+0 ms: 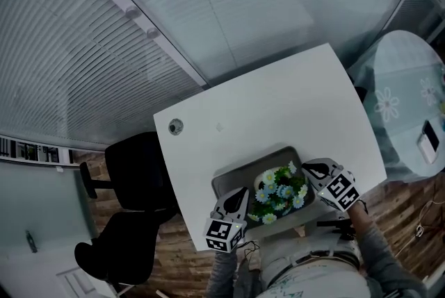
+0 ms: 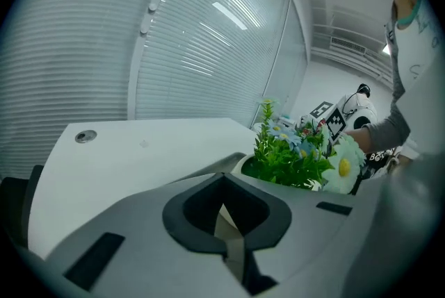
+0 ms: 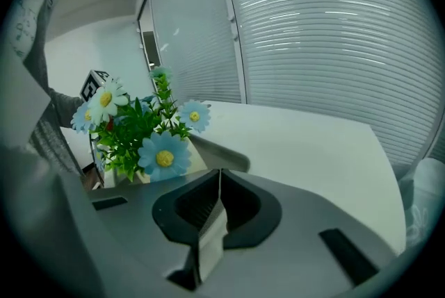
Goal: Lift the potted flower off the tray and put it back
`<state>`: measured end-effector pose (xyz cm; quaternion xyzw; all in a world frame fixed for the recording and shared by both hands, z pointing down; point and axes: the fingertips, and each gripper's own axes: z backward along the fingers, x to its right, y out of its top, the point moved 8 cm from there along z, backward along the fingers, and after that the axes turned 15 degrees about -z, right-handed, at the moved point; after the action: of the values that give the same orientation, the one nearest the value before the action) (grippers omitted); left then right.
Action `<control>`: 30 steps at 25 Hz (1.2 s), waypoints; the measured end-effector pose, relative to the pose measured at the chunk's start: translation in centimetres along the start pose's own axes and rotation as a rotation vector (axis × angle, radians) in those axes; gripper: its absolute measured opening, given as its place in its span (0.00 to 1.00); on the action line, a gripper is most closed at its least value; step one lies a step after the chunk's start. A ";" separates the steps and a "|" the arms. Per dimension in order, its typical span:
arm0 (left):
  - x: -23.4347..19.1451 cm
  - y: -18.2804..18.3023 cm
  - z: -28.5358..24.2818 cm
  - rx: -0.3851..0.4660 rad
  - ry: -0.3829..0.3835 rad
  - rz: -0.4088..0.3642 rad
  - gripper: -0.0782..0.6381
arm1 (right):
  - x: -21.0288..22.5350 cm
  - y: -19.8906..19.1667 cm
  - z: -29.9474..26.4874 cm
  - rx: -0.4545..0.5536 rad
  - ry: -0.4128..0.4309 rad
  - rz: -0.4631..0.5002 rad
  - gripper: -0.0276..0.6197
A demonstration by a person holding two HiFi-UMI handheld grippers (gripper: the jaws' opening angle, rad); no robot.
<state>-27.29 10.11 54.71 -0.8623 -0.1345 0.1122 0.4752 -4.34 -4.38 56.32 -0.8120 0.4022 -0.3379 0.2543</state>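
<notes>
Potted flower [image 1: 279, 194] stands between clenched left gripper [image 1: 241, 194] and clenched right gripper [image 1: 311, 169].

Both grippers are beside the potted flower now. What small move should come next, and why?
Probably open both jaws. The left gripper and the right gripper flank the potted flower, which stands on the tray. Each gripper has its jaws together with nothing between them, so neither could grip it as they stand.

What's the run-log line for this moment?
potted flower: in tray | left gripper: shut, at tray's left end | right gripper: shut, at tray's right end
</notes>
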 end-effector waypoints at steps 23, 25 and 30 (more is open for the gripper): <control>0.8 -1.3 -0.9 0.049 -0.280 -0.237 0.11 | -1.0 -0.9 -2.0 -0.057 0.389 0.145 0.08; 0.9 -1.3 -1.0 0.052 -0.308 -0.260 0.11 | -0.8 -1.2 -1.9 -0.078 0.424 0.161 0.08; 1.1 -1.6 -1.1 0.022 -0.354 -0.306 0.16 | -1.0 -1.1 -1.6 -0.106 0.443 0.183 0.27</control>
<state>-26.13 10.38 56.57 -0.7935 -0.3437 0.1899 0.4649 -5.46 -3.17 57.77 -0.6906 0.5374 -0.4614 0.1464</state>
